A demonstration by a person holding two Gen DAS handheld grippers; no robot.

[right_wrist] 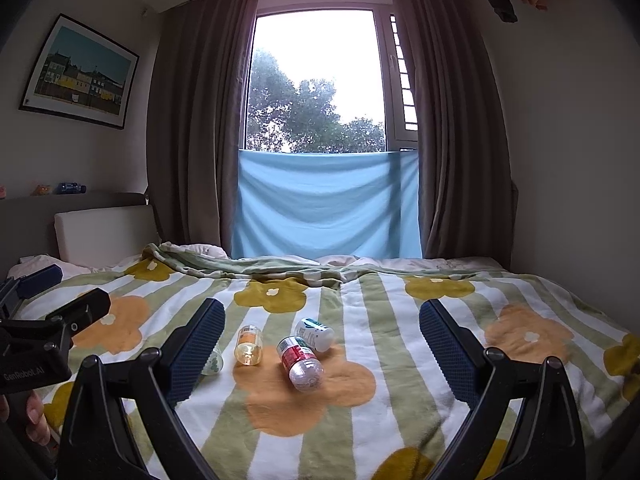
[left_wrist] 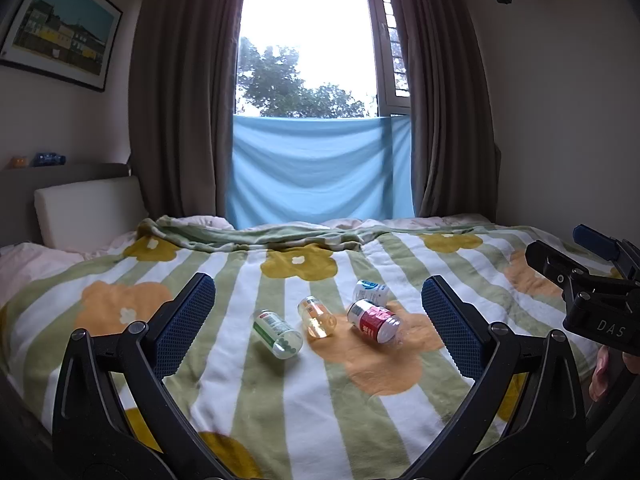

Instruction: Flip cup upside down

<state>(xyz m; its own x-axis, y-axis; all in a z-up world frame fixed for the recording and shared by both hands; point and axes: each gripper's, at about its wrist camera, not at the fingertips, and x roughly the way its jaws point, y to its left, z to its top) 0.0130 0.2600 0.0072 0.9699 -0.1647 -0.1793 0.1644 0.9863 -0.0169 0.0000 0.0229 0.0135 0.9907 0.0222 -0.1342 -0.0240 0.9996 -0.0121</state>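
Observation:
Several small clear plastic cups lie on their sides on the flowered blanket (left_wrist: 280,412). One has a green label (left_wrist: 278,334), one is yellowish (left_wrist: 317,317), one has a red label (left_wrist: 373,321), and one is blue and white (left_wrist: 371,291). My left gripper (left_wrist: 316,286) hovers open in front of them, with nothing between its fingers. My right gripper (right_wrist: 322,308) is also open and empty, and the red-label cup (right_wrist: 300,362) lies nearest to it. In the right wrist view the yellowish cup (right_wrist: 249,346) and the blue-white cup (right_wrist: 315,334) show, while the green-label cup (right_wrist: 212,362) is half hidden behind a finger.
The bed fills the foreground, with a white headboard cushion (left_wrist: 88,208) at the left. Behind it are brown curtains and a window with a blue cloth (left_wrist: 320,168). The right gripper (left_wrist: 568,246) shows at the edge of the left wrist view. A hand (right_wrist: 36,416) holds the left gripper.

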